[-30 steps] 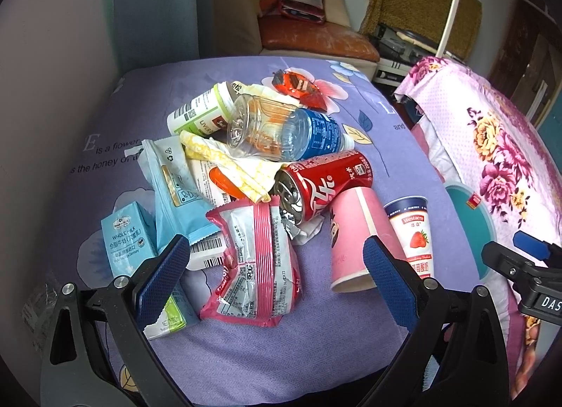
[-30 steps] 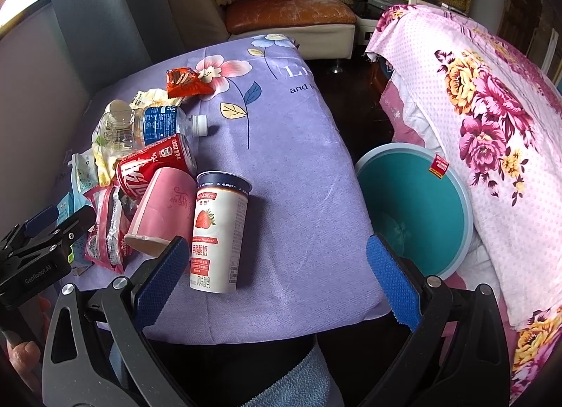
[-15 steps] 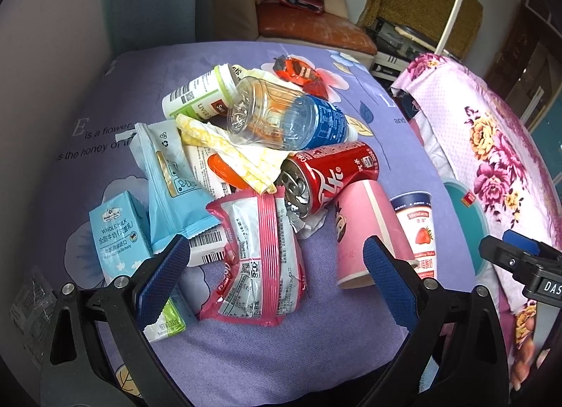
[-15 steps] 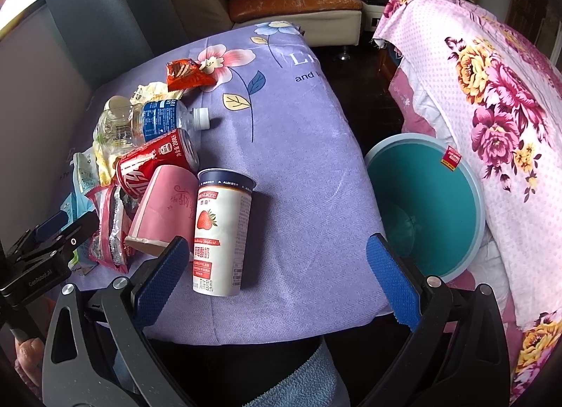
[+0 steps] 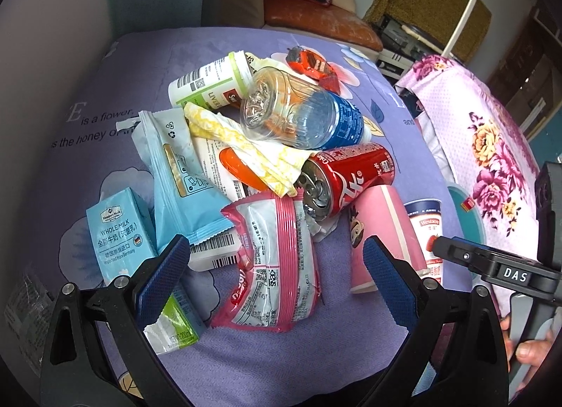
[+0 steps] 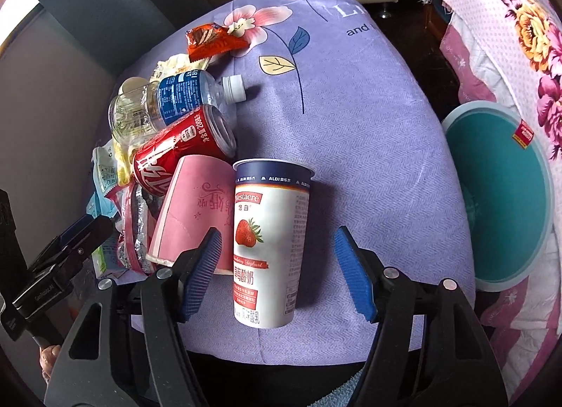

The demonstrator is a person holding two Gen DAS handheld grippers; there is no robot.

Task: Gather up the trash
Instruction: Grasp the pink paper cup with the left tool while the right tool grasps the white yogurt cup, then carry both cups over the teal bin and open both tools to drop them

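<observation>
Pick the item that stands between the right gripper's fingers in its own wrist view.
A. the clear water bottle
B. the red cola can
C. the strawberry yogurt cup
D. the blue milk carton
C: the strawberry yogurt cup stands upright between the blue fingers of the right gripper, with a gap visible at the right finger, so it is not yet gripped.

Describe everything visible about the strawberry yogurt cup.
The strawberry yogurt cup is a tall white container, plastic or paper by its look, with a dark rim band, a strawberry picture and red lettering. It stands upright on the purple cloth, its left side against the tipped pink cup.
</observation>
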